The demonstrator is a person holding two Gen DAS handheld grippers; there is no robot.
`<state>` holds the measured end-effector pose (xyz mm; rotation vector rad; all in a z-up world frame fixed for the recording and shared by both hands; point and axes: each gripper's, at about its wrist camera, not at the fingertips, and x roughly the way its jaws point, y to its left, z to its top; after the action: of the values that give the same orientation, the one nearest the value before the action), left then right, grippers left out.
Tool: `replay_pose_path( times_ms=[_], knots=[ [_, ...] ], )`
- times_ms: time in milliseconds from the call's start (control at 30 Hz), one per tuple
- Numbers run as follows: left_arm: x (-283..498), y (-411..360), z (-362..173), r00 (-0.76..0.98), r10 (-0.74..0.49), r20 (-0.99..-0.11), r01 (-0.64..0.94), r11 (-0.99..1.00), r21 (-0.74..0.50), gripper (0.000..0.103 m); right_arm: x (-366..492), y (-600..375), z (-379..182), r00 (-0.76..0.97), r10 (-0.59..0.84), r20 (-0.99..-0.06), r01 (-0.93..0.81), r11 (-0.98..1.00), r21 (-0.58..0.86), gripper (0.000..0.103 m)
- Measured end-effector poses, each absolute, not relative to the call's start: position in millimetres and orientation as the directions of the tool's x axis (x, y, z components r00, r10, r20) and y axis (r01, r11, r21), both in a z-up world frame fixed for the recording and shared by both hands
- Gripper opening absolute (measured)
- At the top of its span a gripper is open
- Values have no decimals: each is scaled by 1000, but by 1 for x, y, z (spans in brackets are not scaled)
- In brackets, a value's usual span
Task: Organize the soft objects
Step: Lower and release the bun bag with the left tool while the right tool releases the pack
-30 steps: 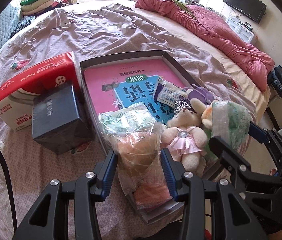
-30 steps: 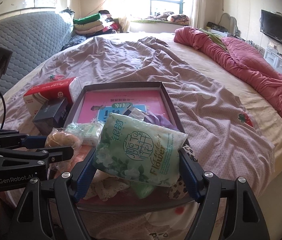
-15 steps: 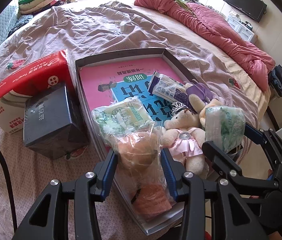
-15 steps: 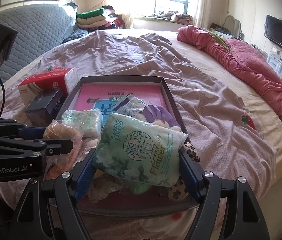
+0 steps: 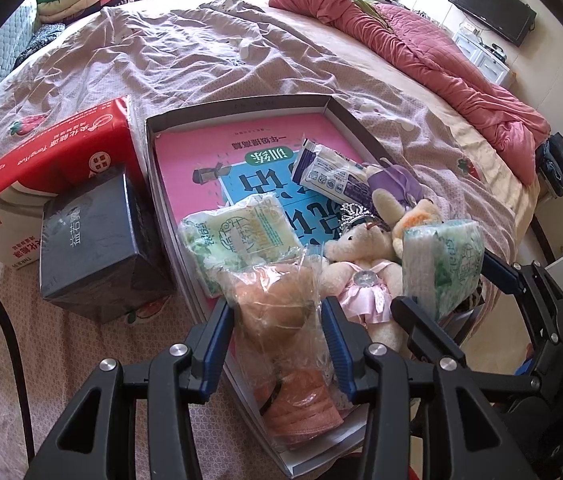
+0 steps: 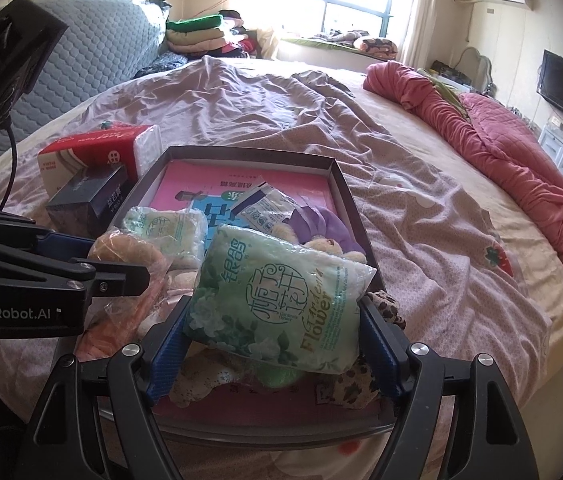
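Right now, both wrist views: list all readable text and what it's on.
"GenRobot.AI": side of the black left gripper.
"Flower", "Garden": green tissue pack clamped in the right gripper.
"Yanghua": red-and-white tissue carton, seen upside down.
Chinese characters on the dark blue box, pink book and green packs: present, not transcribed.
Small print on the white sachet: too small.

Open rumpled bedsheet [image 6: 281, 112] beyond and right of shallow box [image 6: 345, 184], far half of box bare but for pink book [image 5: 241, 152], near half crowded with soft toys [image 5: 365, 264] and tissue packs [image 5: 241, 236], left flank blocked by red carton [image 5: 53, 160] and dark box [image 5: 93, 240] just beside the wall.
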<state>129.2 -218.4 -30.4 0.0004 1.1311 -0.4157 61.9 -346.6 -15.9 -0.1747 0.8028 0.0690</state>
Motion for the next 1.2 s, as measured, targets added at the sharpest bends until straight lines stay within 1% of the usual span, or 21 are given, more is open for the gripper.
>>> replay_pose_path(
  times_ms=[400, 600, 733, 1067, 1200],
  knots=[
    [136, -222, -28, 339, -314, -887, 324, 924, -203, 46, 72, -332, -21, 697, -39, -716, -173, 960, -221, 80],
    [139, -221, -29, 320, -318, -893, 321, 923, -213, 46, 75, -329, -22, 694, -46, -719, -188, 952, -242, 81],
    [140, -219, -30, 304, -326, -895, 305, 924, -233, 47, 75, -329, -22, 688, -44, -724, -185, 955, -233, 81],
    [144, -215, -31, 271, -348, -897, 282, 920, -272, 48, 74, -343, -22, 660, -8, -751, -157, 976, -148, 81],
    [145, -216, -32, 261, -344, -902, 281, 921, -270, 53, 76, -339, -22, 658, -13, -753, -167, 972, -163, 81]
  ],
)
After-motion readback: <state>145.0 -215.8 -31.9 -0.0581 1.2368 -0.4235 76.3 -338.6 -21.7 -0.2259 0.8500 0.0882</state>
